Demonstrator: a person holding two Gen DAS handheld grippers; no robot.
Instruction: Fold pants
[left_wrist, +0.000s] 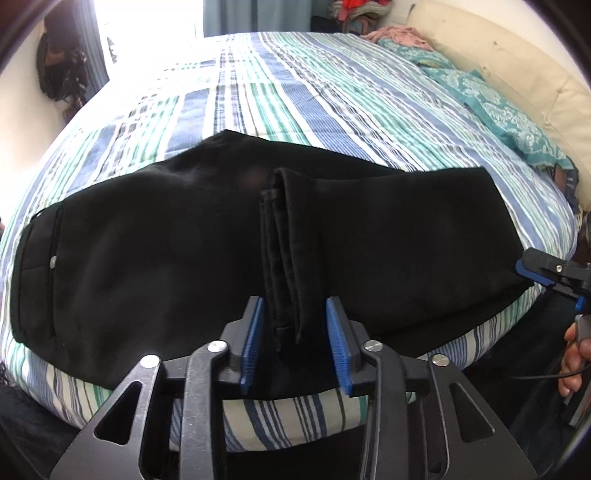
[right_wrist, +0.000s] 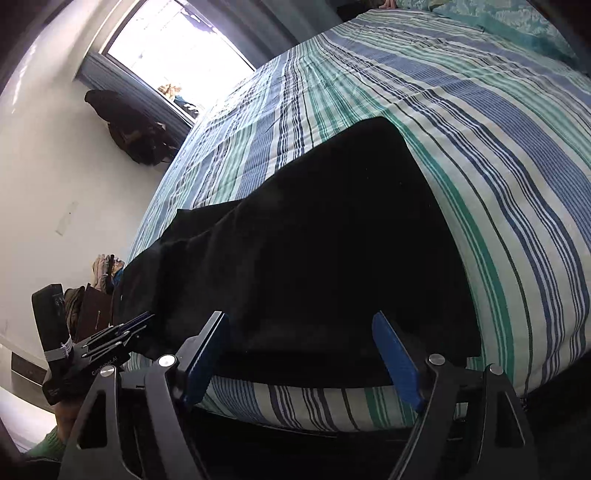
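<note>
Black pants (left_wrist: 147, 258) lie across the near edge of a striped bed (left_wrist: 295, 92), waistband and pocket at the left, folded end at the right. A leg hem (left_wrist: 284, 258) lies on top at the middle. My left gripper (left_wrist: 295, 332) is open, its blue pads either side of that hem, not closed on it. My right gripper (right_wrist: 301, 354) is open at the bed's edge, with the pants' folded end (right_wrist: 314, 240) between and beyond its pads. It also shows in the left wrist view (left_wrist: 546, 277) at the right end of the pants. The left gripper shows at lower left in the right wrist view (right_wrist: 122, 332).
Teal patterned pillows (left_wrist: 498, 107) and a cream headboard (left_wrist: 517, 55) run along the bed's right side. A bright window (right_wrist: 177, 48) and dark bags (right_wrist: 136, 136) stand by the far wall. Clothes and bags (right_wrist: 92, 295) sit on the floor at the left.
</note>
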